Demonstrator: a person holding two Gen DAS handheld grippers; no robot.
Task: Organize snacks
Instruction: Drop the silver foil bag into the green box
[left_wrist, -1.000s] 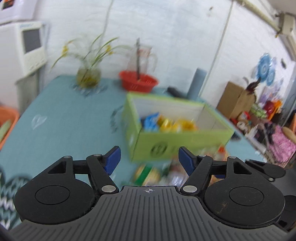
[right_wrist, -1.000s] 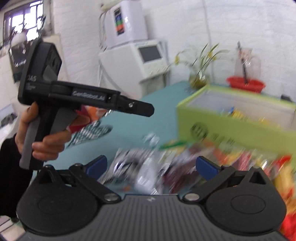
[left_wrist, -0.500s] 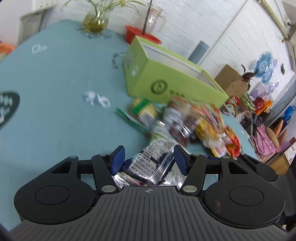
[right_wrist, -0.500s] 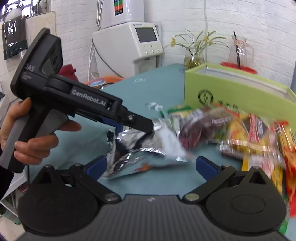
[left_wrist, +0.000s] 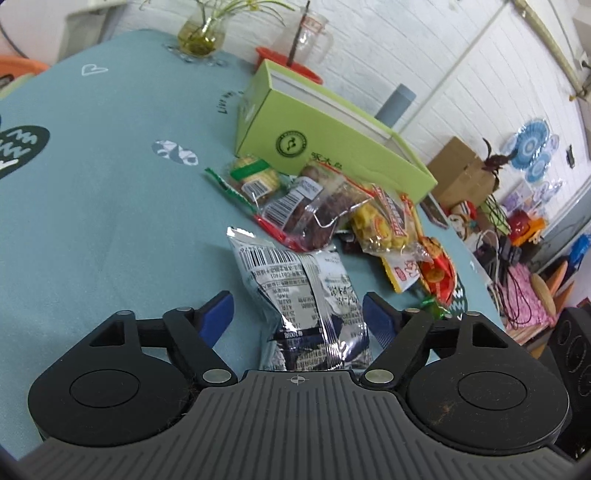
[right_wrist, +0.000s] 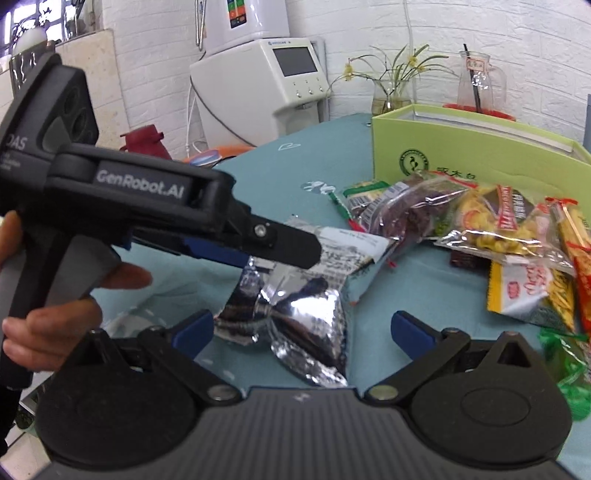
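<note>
At the bottom centre of the left wrist view, the left gripper is spread wide, its 2 blue fingers standing either side of a silver foil snack packet that lies barcode-up on the teal tablecloth; neither finger touches it. From the right wrist view the same packet sits low in the middle of the frame, crumpled and shiny, under the left gripper's black body at left, which a hand grips. The right gripper is also spread apart, its fingers bracketing the packet's near end with clear gaps on both sides.

Beyond the packet, toward the middle of the left view, a heap of snack bags rests against the front of an open lime-green box. A glass vase of yellow flowers and a red basket stand at the top of the frame behind the box.
</note>
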